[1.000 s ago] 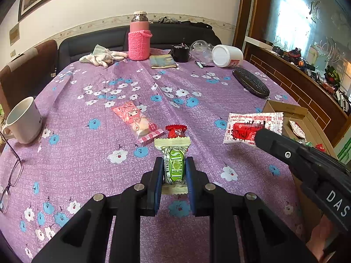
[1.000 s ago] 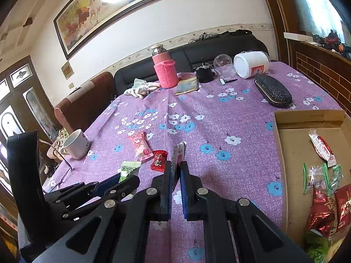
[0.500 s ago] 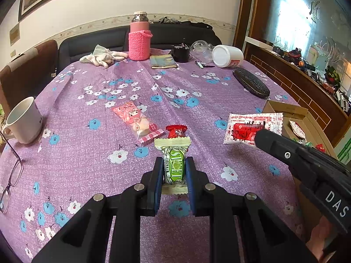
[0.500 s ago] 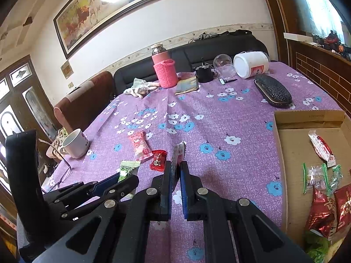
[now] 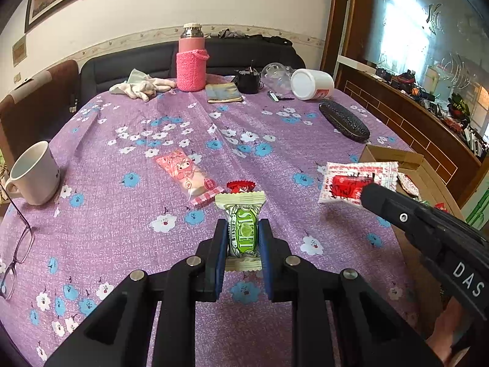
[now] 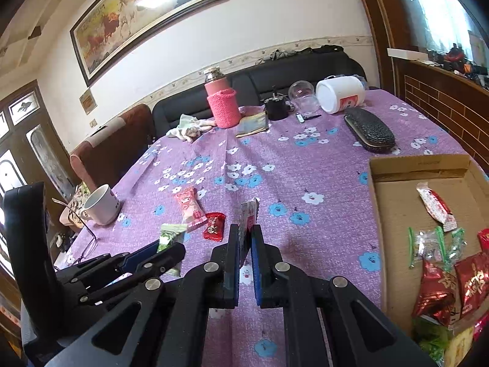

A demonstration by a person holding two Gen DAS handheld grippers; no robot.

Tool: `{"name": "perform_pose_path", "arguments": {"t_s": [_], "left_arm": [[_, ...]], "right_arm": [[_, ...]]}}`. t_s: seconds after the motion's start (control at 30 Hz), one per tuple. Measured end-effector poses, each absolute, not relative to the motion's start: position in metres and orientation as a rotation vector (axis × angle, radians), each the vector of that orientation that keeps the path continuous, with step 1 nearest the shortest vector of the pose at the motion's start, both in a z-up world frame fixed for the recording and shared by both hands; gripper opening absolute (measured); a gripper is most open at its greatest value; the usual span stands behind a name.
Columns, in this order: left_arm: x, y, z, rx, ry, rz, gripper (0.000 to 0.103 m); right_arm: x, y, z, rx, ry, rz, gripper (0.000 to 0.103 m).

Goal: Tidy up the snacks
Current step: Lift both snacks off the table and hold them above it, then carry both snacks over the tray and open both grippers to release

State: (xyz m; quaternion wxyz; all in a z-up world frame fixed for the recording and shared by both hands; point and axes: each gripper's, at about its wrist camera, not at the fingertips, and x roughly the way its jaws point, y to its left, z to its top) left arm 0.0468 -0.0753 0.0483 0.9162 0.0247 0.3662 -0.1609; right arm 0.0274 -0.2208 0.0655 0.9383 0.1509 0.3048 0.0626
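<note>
My left gripper (image 5: 243, 235) is shut on a green and cream snack packet (image 5: 241, 229), held just above the purple floral tablecloth. My right gripper (image 6: 244, 238) is shut on a white and red snack packet (image 6: 248, 217), seen edge-on there and flat in the left wrist view (image 5: 351, 180), to the right of the left gripper. On the cloth lie a pink cartoon snack (image 5: 186, 176) and a small red candy (image 5: 240, 186), just beyond the green packet. A cardboard box (image 6: 397, 202) at the right holds several snacks.
A white mug (image 5: 33, 174) and glasses (image 5: 18, 244) sit at the left edge. At the far end stand a pink flask (image 5: 191, 61), a cloth (image 5: 140, 85), a black cup (image 5: 247, 79), a tipped white jar (image 5: 311, 84) and a black glasses case (image 5: 343, 120).
</note>
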Motion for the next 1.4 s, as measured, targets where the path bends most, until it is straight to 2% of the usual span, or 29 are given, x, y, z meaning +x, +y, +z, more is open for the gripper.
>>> {"name": "perform_pose_path", "arguments": {"t_s": [0.57,0.97,1.2,1.4], "left_arm": [[0.04,-0.085,0.049,0.075,0.741,-0.367,0.019],[0.03,-0.097,0.052,0.027,0.768,-0.446,0.019],[0.005,-0.139,0.063,0.035,0.778,-0.543,0.019],[-0.028,-0.211,0.068,0.099,0.766,-0.69,0.019]], "right_arm": [[-0.015,-0.258,0.071,0.361,0.592,0.052,0.008],[-0.072,-0.345,0.075,0.478,0.504,-0.102,0.007],[-0.08,-0.381,0.058,0.536,0.487,-0.187,0.007],[-0.082,-0.402,0.048,0.608,0.481,-0.213,0.007]]}}
